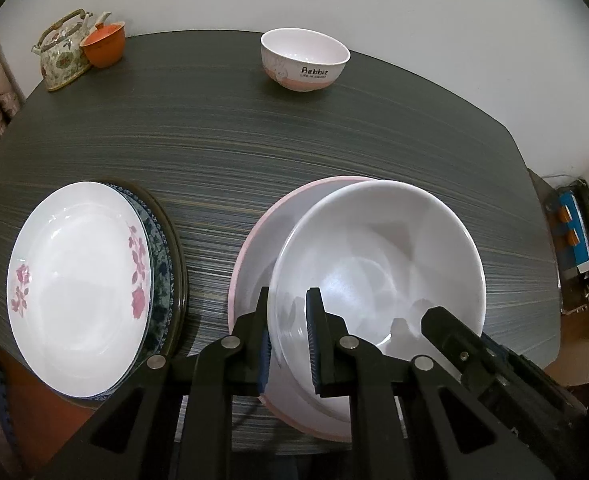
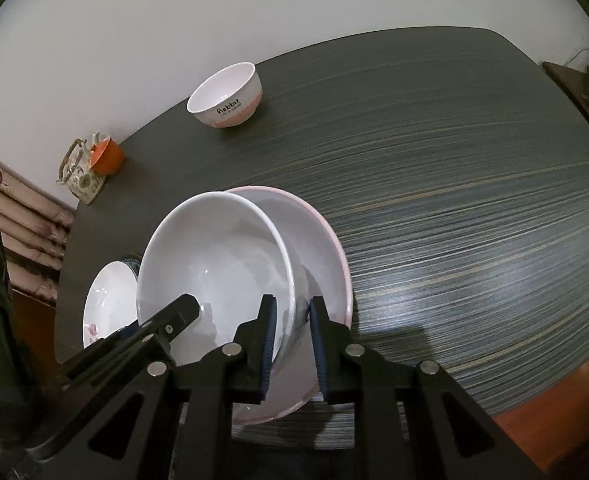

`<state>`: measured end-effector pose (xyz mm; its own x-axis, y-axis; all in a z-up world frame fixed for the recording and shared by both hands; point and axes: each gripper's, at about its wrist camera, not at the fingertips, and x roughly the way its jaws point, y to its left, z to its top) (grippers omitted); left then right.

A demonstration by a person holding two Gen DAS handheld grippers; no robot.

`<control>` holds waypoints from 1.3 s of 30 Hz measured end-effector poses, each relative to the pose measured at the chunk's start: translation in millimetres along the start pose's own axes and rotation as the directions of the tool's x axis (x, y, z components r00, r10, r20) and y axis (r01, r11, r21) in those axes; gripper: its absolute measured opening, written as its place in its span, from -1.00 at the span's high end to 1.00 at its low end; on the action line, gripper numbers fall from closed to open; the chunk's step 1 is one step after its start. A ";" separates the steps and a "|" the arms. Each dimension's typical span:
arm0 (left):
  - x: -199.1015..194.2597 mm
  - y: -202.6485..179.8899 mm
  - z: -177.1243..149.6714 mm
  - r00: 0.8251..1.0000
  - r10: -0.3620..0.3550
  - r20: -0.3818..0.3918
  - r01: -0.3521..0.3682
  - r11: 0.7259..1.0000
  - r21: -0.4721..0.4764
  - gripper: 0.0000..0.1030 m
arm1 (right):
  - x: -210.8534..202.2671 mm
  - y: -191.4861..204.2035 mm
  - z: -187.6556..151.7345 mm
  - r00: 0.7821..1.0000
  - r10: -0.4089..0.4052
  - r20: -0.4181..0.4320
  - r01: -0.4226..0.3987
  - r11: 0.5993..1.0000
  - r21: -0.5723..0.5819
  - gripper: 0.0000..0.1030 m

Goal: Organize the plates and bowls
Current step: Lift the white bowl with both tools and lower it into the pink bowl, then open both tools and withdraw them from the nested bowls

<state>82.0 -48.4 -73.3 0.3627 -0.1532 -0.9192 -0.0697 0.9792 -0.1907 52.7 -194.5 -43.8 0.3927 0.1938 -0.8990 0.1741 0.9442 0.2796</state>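
Two grippers work on one white bowl over a dark striped surface (image 1: 334,128). Largest thing on it is the pink-rimmed bowl (image 1: 254,248), near centre, sitting on the surface. Inside it, tilted and resting against its wall, is the white bowl (image 1: 378,248), rim higher than the pink one.

At near left is a stack of plates: a white plate with pink roses (image 1: 78,276) on top, a blue-patterned plate (image 1: 160,264) under it, and a dark-rimmed plate (image 1: 180,280) at the bottom; the stack overhangs the near edge.

At far centre, well apart from the rest, stands a small bowl (image 1: 304,60), upright, white with a pink base, "Rabbit" printed on it. In the far left corner is a floral teapot (image 1: 60,56) with an orange cup (image 1: 104,44) touching it on the right.

Left gripper (image 1: 288,336): jaws nearly closed, pinching the near left rim of the white bowl, one pad inside and one outside. Right gripper (image 2: 292,340): jaws a bit wider, straddling the bowl's near right rim; left pad is against the inside wall, right pad shows a small gap, so a firm clamp cannot be told. Each gripper shows at the edge of the other's view.
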 end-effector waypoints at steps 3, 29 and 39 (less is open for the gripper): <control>0.8 1.9 1.3 1.000 -0.005 -0.004 0.005 1.000 -0.004 0.77 | 1.3 0.5 1.8 1.000 -0.008 -0.003 0.008 1.000 -0.005 0.62; -4.6 4.6 3.1 1.000 -0.021 0.005 0.021 1.000 -0.003 0.55 | 1.2 -3.6 4.2 1.000 -0.012 0.005 0.012 1.000 -0.005 0.47; -20.4 2.3 0.5 0.998 -0.001 0.056 0.000 1.000 0.018 0.32 | -6.2 -6.9 2.2 1.000 -0.008 0.027 0.008 1.000 -0.007 0.45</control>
<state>74.9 -42.9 -54.8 0.4144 -0.1461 -0.8983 -0.0531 0.9815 -0.1842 51.0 -202.8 -39.4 0.4153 0.1795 -0.8918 0.1709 0.9475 0.2703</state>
